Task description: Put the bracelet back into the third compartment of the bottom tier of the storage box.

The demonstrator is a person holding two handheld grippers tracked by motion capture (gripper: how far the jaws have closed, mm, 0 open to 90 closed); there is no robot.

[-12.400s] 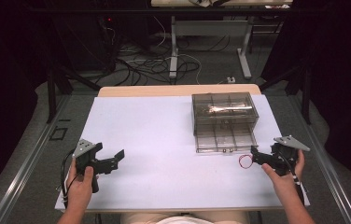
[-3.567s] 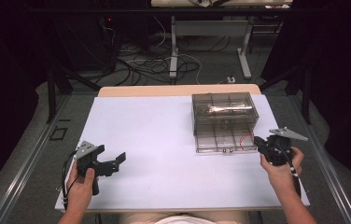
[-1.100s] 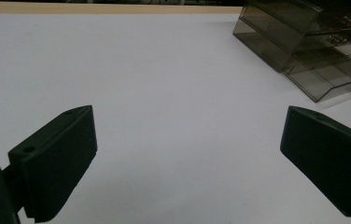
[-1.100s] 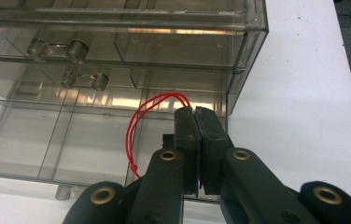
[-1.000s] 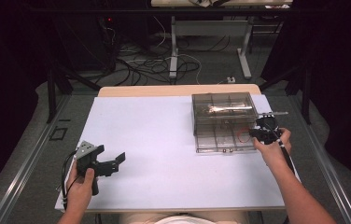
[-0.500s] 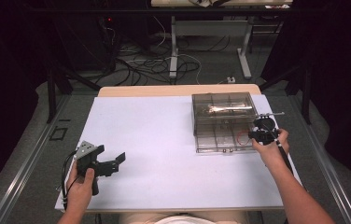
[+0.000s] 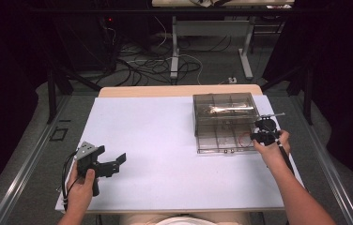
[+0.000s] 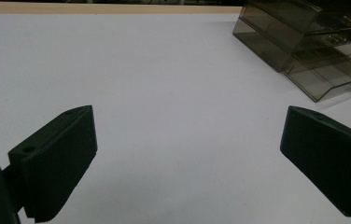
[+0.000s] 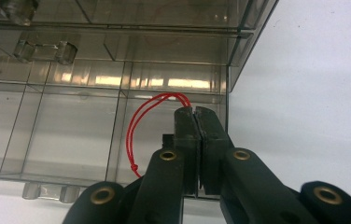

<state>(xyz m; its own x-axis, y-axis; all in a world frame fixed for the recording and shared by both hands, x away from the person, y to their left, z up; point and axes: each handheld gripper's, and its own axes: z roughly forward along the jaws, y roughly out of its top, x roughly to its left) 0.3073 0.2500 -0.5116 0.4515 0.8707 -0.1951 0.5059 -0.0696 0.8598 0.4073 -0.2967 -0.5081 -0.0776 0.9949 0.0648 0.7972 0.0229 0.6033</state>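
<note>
Red string loop [image 9: 142,119] in right tongs [image 9: 196,112], over unlabelled clear box [image 9: 71,70]

The red string loop [image 9: 148,121] ran partly hidden behind the right gripper [image 9: 196,112], and the clear box [image 9: 117,56] was cut off at the frame's top.

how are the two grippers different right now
The left gripper has its jaws wide apart with nothing between them; the right gripper is shut on a red string loop. The left sits over bare white table; the right is over the clear compartment box. Both have black jaws.
</note>
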